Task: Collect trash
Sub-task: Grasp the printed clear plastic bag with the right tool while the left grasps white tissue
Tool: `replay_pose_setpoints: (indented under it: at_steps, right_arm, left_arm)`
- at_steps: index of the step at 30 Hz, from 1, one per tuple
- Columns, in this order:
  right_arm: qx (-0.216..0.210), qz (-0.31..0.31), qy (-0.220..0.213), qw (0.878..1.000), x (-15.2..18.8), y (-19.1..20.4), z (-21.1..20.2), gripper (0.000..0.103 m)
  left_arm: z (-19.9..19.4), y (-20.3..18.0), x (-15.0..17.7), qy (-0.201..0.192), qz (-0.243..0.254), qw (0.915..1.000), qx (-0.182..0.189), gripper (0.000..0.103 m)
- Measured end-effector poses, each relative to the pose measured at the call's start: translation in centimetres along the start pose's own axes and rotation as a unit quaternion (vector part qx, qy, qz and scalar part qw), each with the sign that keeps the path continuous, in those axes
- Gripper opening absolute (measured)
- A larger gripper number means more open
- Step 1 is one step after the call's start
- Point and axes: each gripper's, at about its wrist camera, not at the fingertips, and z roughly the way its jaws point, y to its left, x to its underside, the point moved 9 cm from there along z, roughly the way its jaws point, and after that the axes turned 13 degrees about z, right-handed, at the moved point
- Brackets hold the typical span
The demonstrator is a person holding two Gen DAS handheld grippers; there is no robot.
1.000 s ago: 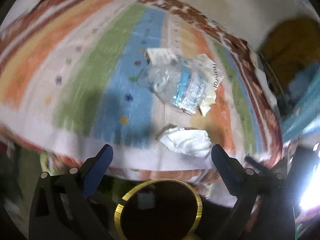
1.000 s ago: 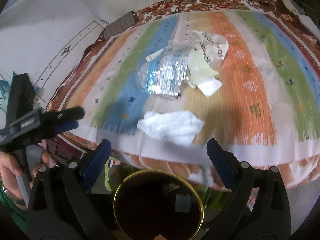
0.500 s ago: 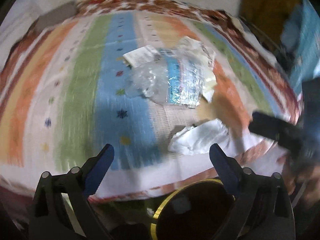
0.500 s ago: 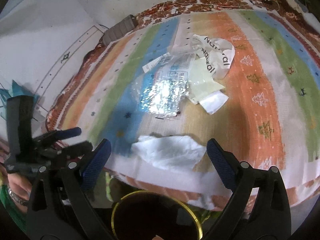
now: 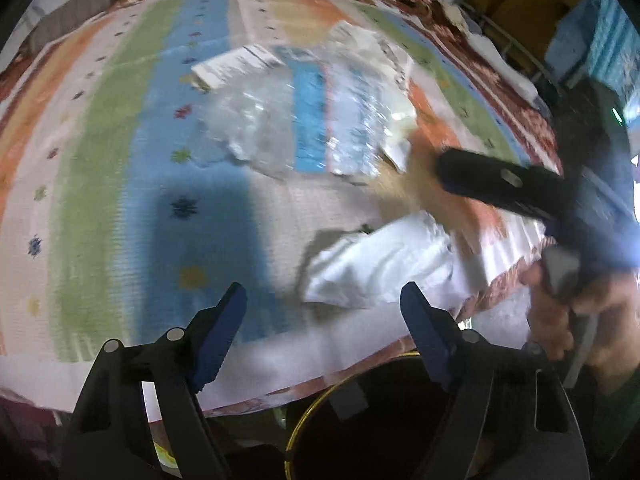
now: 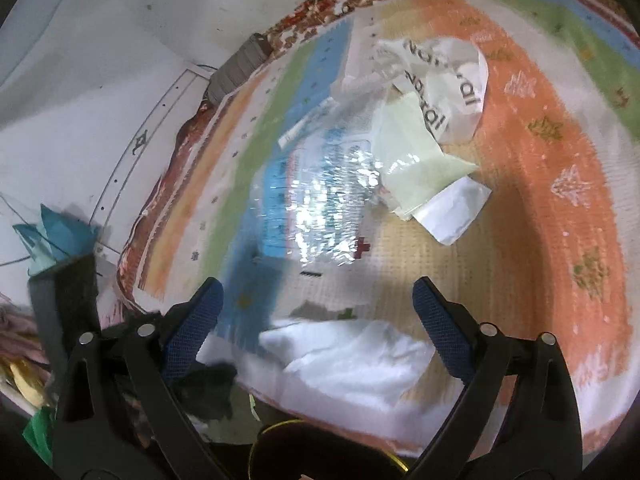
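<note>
**Both grippers over the rug, nothing held**

Hidden/unclear: left wrist view is motion-blurred, so the far pile reads only as smeared clear and blue plastic. A dark round bin with a gold rim sits below the rug edge, cut off by the frame in both views. My right hand is half out of frame at the edge of the left view.

Fingers: left gripper is wide but closing, nothing between the jaws; the white tissue lies just ahead, nearer its right finger, not touched. Right gripper is wide, also easing shut; the tissue sits between its fingers and I can't tell contact.

Trash: all on the striped rug. Tissue near the front edge. Further back, a crumpled clear wrapper with blue print, a pale yellow sheet, a white slip, and a white bag overlap in a pile.

Writing: the bag shows "Natural", partly creased. Wrapper print unreadable.
</note>
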Motion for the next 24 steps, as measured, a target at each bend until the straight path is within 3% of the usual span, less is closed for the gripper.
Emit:
replay_pose_setpoints:
  at_steps: [5, 10, 12, 13, 14, 16, 17, 18, 21, 24]
  right_arm:
    - [-0.032, 0.023, 0.02, 0.999, -0.6, -0.6, 2.3, 0.076]
    - [-0.061, 0.029, 0.031, 0.997, -1.1, 0.1, 3.9, 0.064]
    - [-0.067, 0.037, 0.038, 0.996, -1.1, 0.0, 4.5, 0.06]
    - [-0.061, 0.037, 0.042, 0.997, -0.9, -0.1, 5.0, 0.052]
    - [-0.059, 0.038, 0.048, 0.996, -0.8, -0.2, 5.4, 0.047]
    - [-0.066, 0.044, 0.051, 0.996, -0.7, 0.1, 5.7, 0.035]
    - [-0.068, 0.043, 0.051, 0.995, -0.6, 0.4, 5.7, 0.033]
    - [-0.066, 0.038, 0.05, 0.996, -0.5, 0.7, 5.7, 0.025]
    - [-0.063, 0.019, 0.043, 0.997, -0.5, 1.9, 5.1, 0.009]
    - [-0.077, 0.006, 0.034, 0.996, -0.6, 3.5, 3.9, 0.002]
  left_arm:
    - [1.6, -0.5, -0.2, 0.001, 0.019, 0.9998, 0.0, 0.078]
    - [3.1, 0.4, -0.5, -0.013, -0.013, 0.9996, 0.024, 0.077]
    - [3.8, 0.2, -0.6, -0.013, -0.014, 0.9993, 0.032, 0.071]
    - [4.1, 0.0, -0.6, -0.012, -0.015, 0.999, 0.041, 0.069]
    - [4.6, -0.2, -0.7, -0.008, -0.012, 0.9989, 0.045, 0.063]
    - [5.2, -0.3, -0.6, -0.004, -0.005, 0.9994, 0.033, 0.037]
    - [5.5, 0.0, -0.6, 0.001, -0.004, 0.9999, 0.016, 0.015]
    - [5.8, 0.6, -0.5, 0.005, -0.011, 0.9999, -0.004, 0.003]
    - [5.3, 1.1, -0.6, 0.006, -0.05, 0.9987, 0.005, 0.003]
    - [4.4, 1.2, -0.9, 0.009, -0.054, 0.9985, 0.0, 0.003]
